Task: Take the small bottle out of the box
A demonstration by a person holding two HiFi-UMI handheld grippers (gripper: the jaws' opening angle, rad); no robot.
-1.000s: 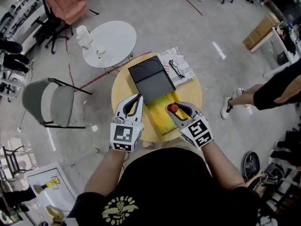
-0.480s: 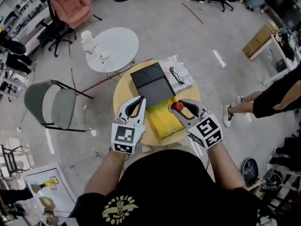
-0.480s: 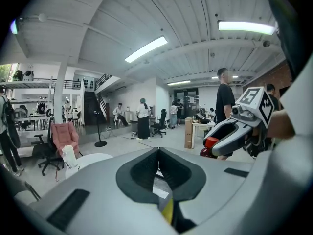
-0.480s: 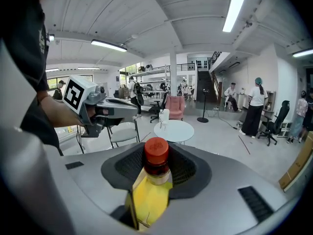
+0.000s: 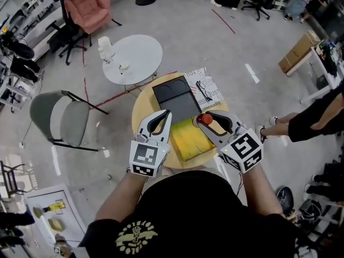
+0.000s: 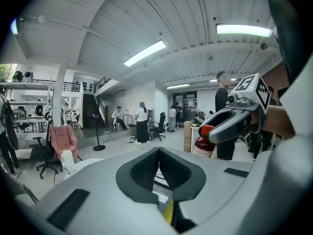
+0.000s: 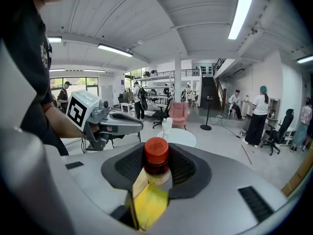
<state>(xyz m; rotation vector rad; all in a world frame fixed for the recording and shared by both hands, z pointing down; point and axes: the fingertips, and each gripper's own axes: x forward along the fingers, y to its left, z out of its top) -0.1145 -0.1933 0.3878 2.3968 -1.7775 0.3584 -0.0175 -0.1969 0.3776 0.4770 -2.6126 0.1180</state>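
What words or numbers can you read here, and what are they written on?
No text can be read clearly.
Printed paper: letters too blurred to read.
Small bottle: faint marks on its red cap, unreadable.
Marker cubes: black-and-white square patterns, no words.

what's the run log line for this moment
right gripper: shut on small red-capped bottle | bottle: held over open yellow-lined black box | left gripper: shut, empty

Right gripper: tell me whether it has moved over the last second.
Yes. The right gripper, shut on the small bottle, has shifted from over the yellow box interior toward its far right corner.
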